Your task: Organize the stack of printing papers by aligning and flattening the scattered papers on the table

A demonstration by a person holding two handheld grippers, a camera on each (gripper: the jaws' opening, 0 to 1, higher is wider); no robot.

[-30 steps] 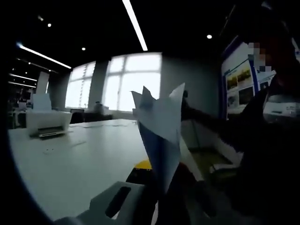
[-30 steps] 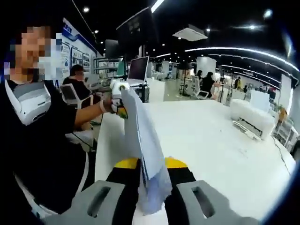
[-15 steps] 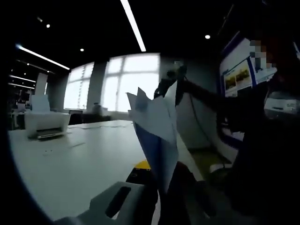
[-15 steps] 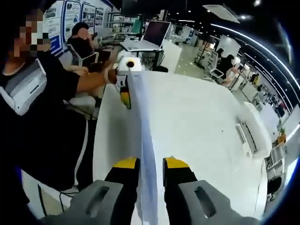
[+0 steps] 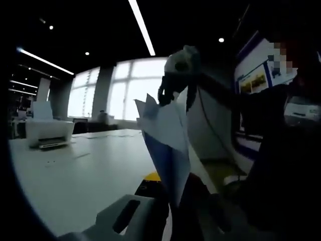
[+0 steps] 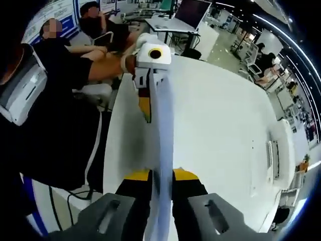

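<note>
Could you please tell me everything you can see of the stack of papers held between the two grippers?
The stack of papers is thin white sheets, lifted above the white table and stretched edge-on between the grippers. The right gripper clamps one end; the left gripper holds the far end. In the left gripper view the sheets stand upright, their top corners fanned and uneven, so they are not yet aligned.

The papers [image 6: 161, 150] are thin, matt white sheets with crisp, slightly fanned edges [image 5: 168, 135]. The counter [image 6: 220, 130] is smooth white with a soft sheen. The right tool [image 6: 161, 188] looks like matt grey plastic with glossy yellow and black fingers [image 6: 186, 181].
</note>
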